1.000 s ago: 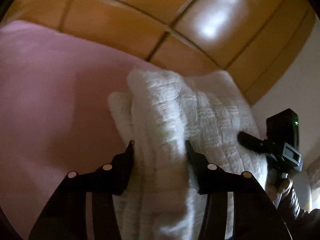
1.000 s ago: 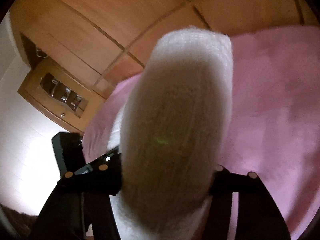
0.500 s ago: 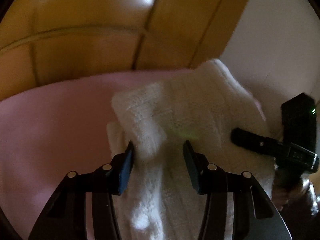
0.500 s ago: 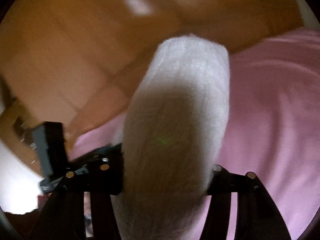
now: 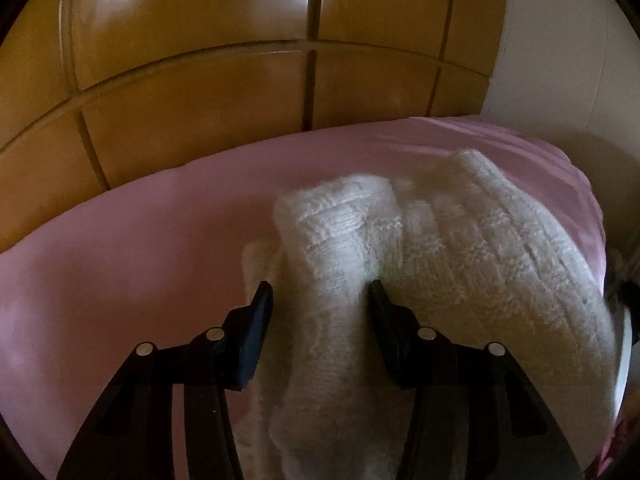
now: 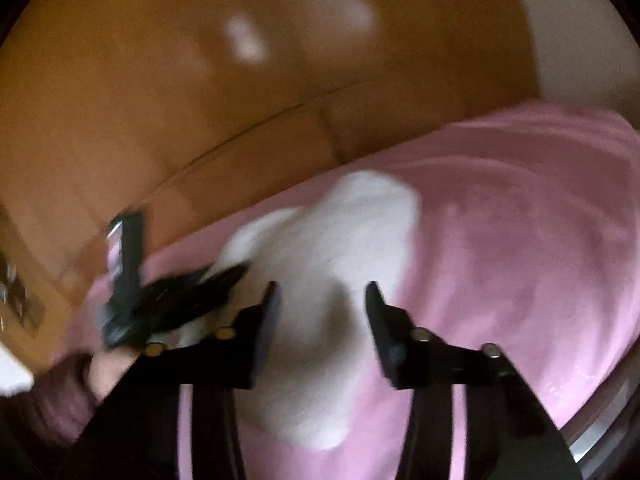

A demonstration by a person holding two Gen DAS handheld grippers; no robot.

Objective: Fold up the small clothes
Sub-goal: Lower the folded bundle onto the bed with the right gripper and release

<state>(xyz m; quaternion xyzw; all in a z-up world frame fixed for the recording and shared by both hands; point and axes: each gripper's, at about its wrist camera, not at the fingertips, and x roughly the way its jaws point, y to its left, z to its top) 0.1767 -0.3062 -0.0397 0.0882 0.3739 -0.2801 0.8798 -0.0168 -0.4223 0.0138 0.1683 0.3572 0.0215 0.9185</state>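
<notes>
Glossy wooden wardrobe panels catch pale window glare behind a bed covered in a pink sheet, beside a cream wall.

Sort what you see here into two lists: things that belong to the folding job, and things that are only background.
Part of the job:
- white knitted garment
- left gripper, fingers either side of a bunched fold
- right gripper, garment between its fingers
- pink sheet, the surface under the garment

Just background:
- wooden panelling
- white wall
</notes>
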